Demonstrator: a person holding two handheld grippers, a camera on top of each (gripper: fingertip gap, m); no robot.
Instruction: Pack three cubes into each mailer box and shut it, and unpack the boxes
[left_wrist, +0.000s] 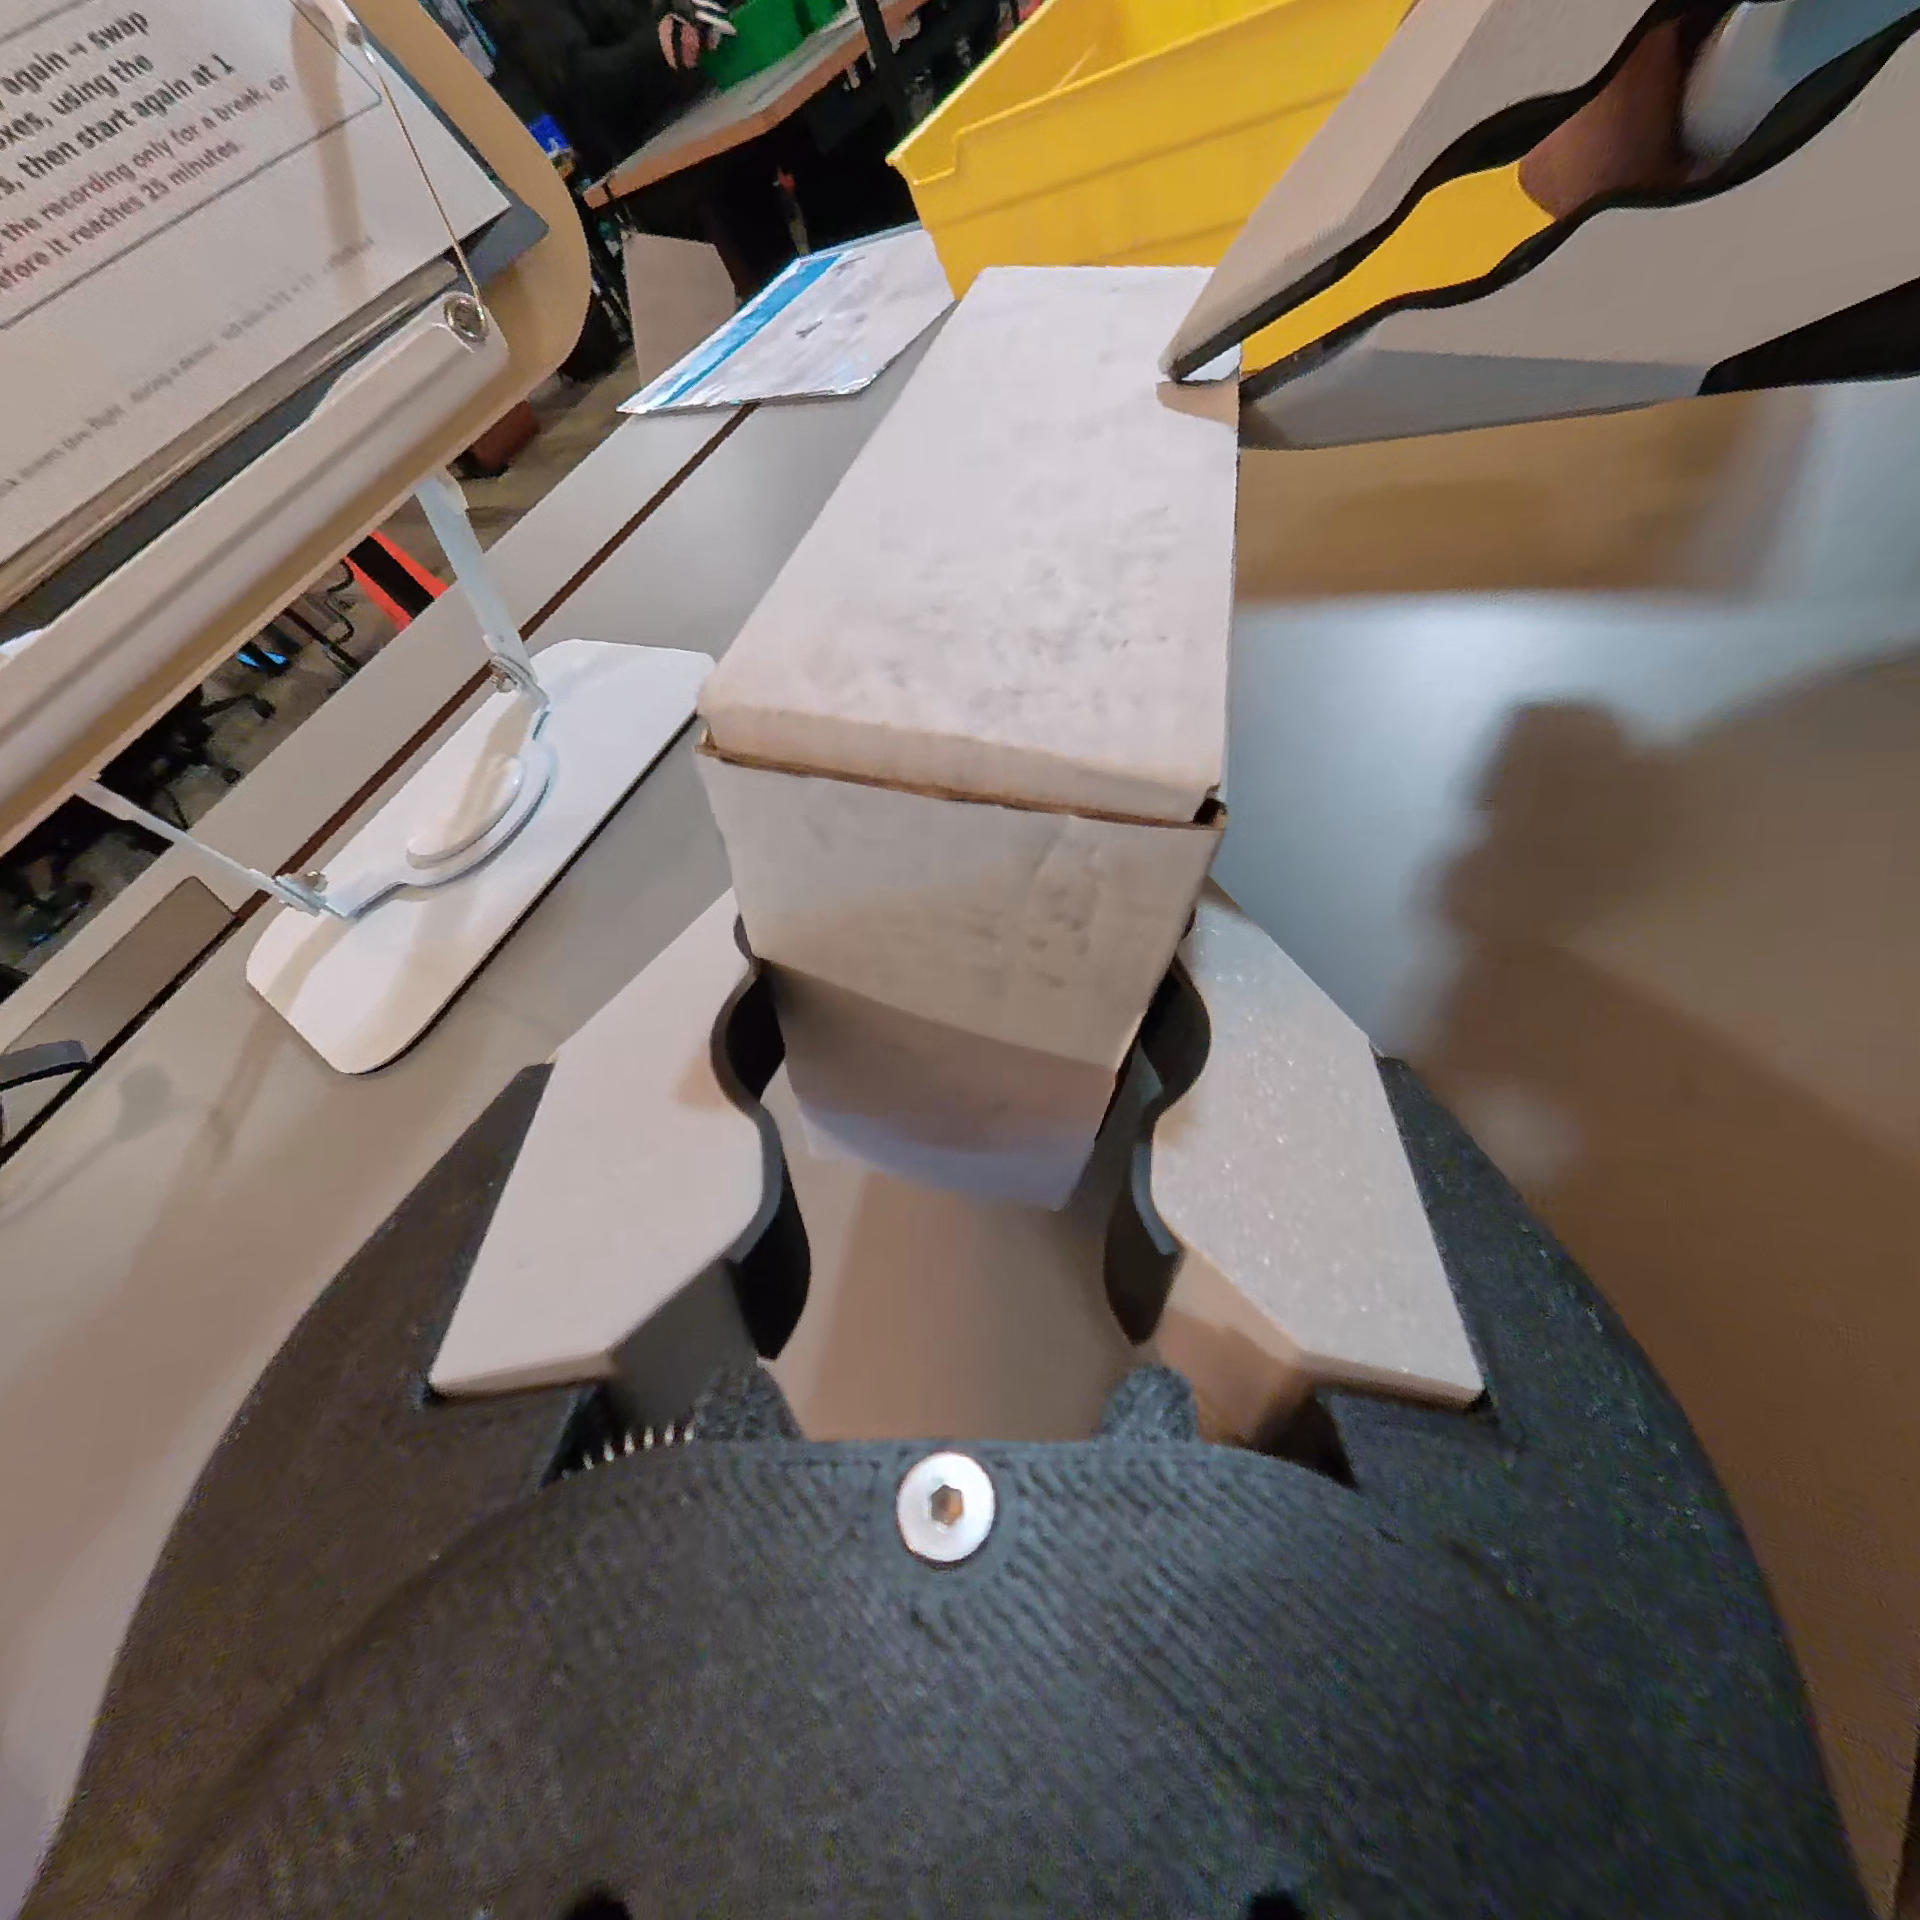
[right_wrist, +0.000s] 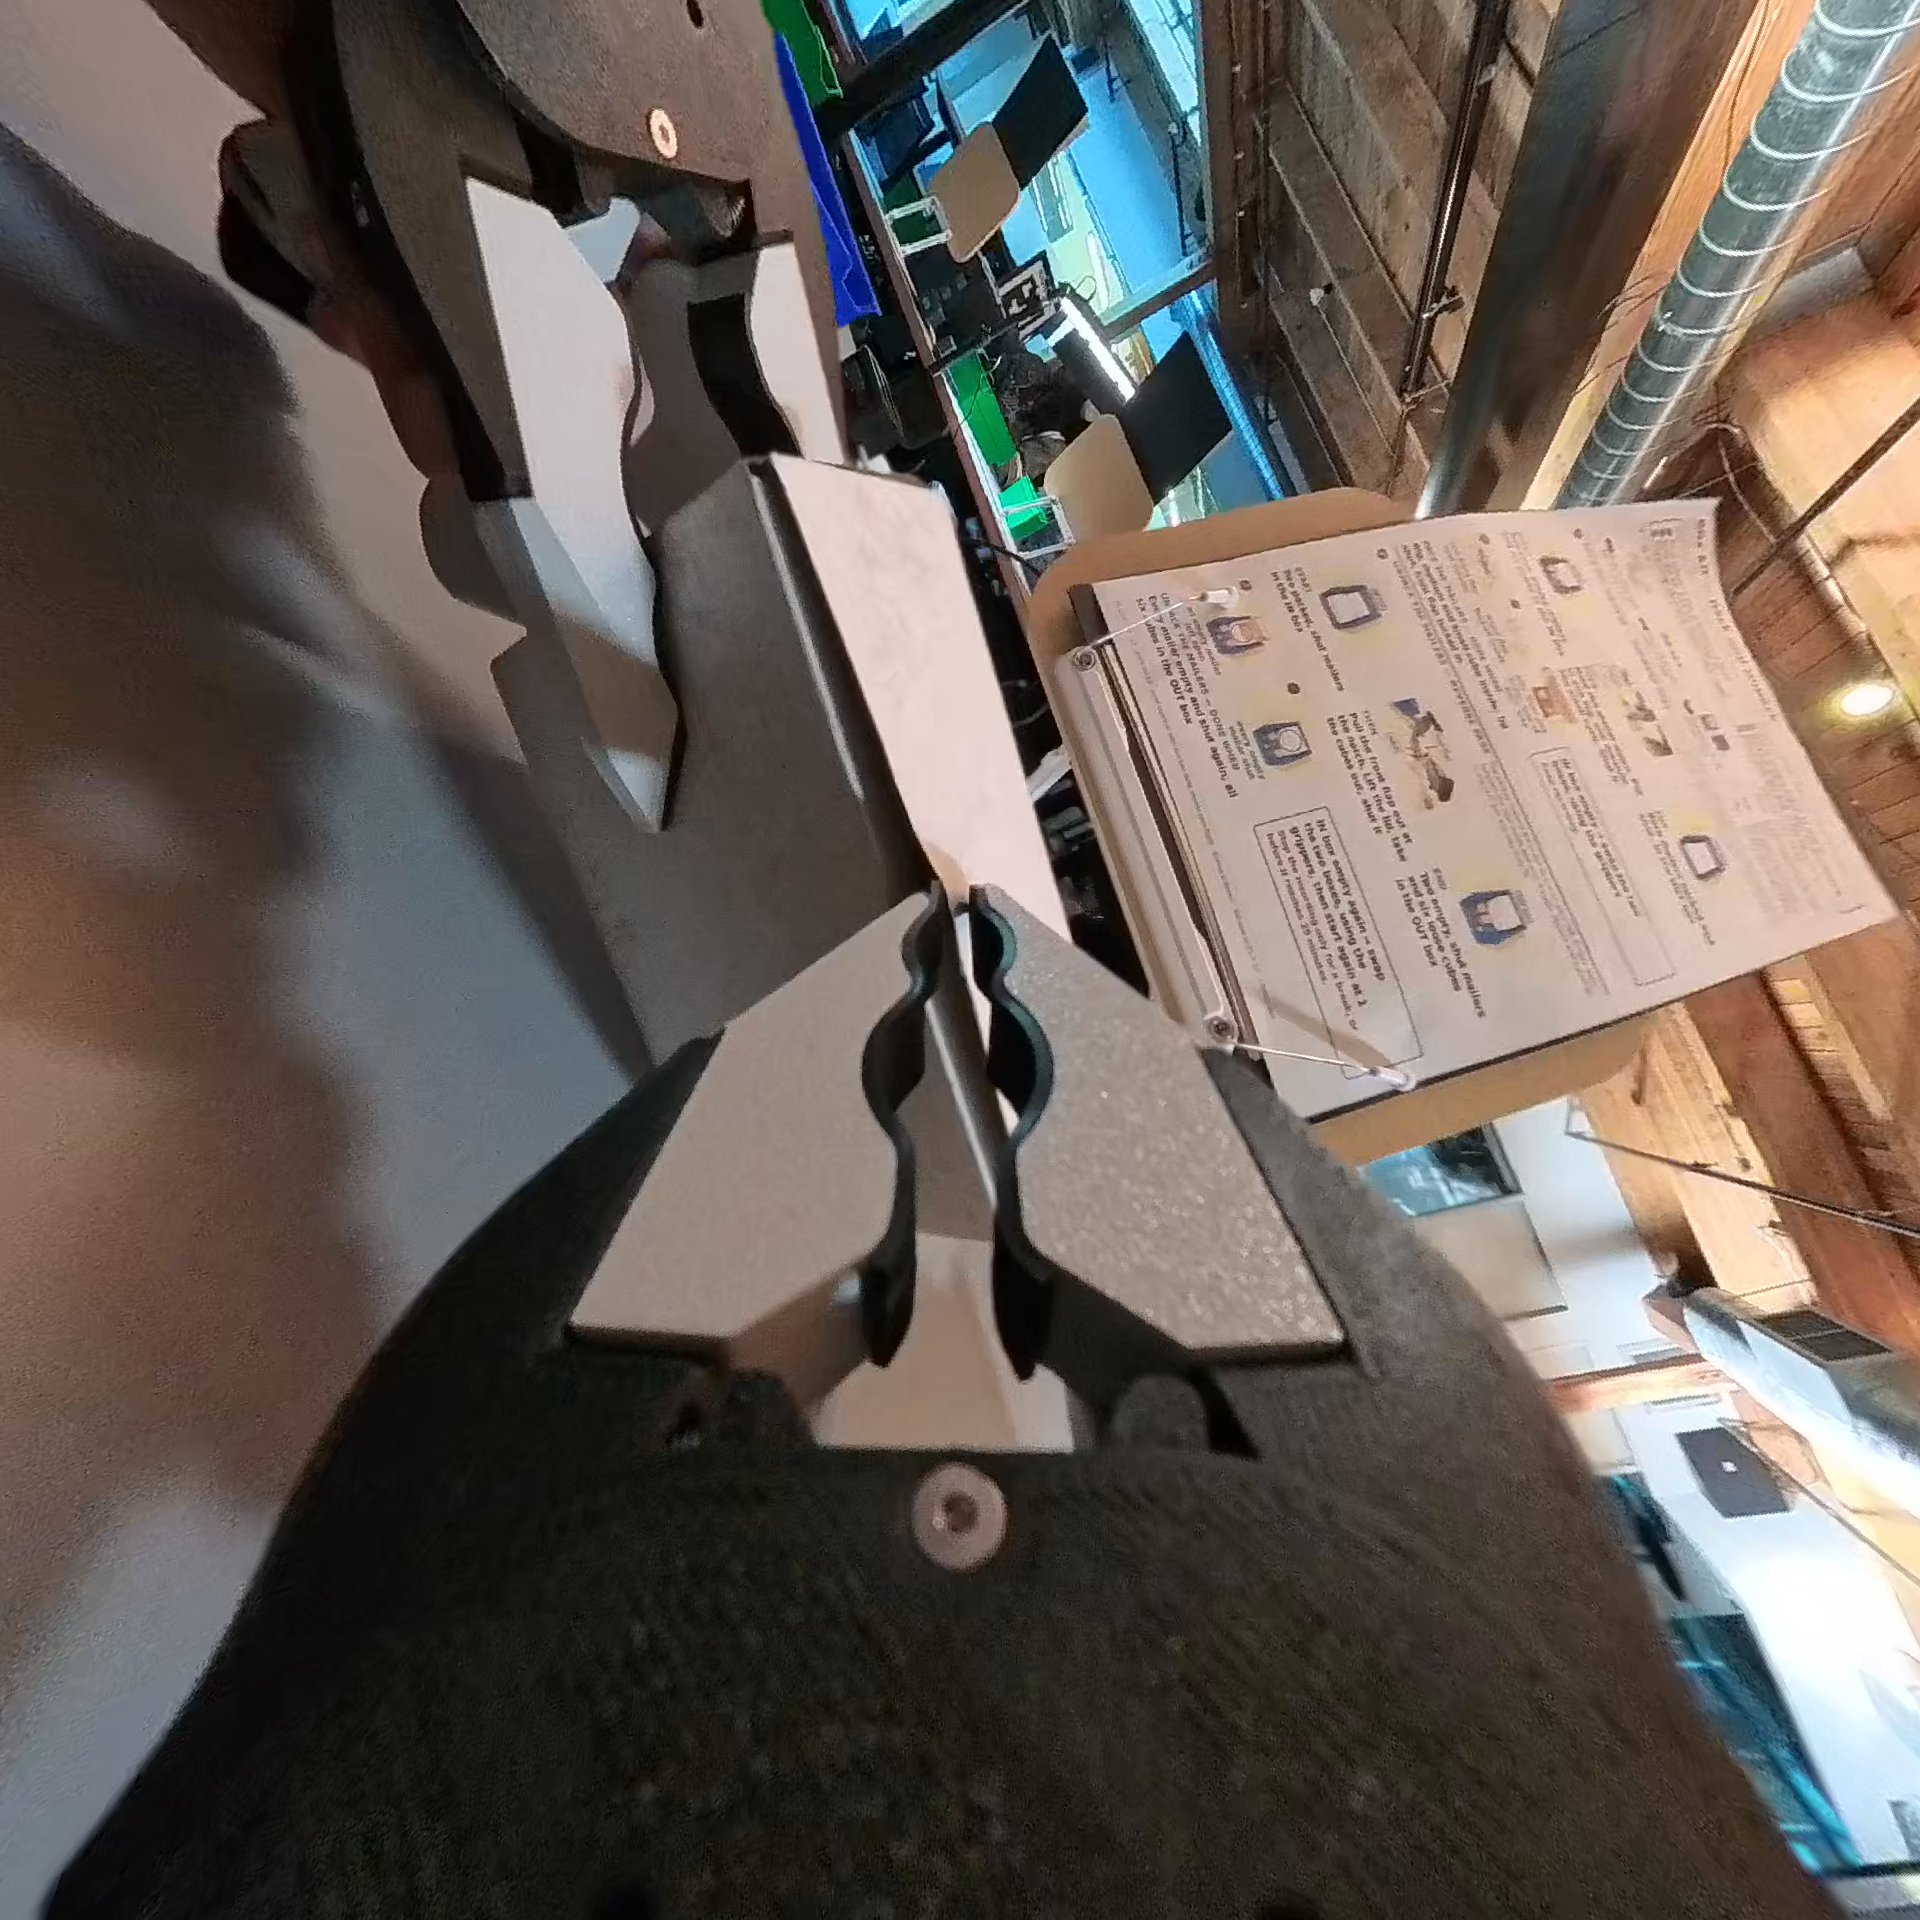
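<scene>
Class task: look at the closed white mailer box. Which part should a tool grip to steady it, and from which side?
Grip the mailer box at its narrow near end, coming in along its length. That end fits between the fingers, as the left tool shows, and leaves the lid's far corner free for the right tool.

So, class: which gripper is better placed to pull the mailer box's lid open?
Probably the right gripper: it pinches the lid edge at the mailer box's far corner, while the left gripper clamps the near end, steadying it.
</scene>
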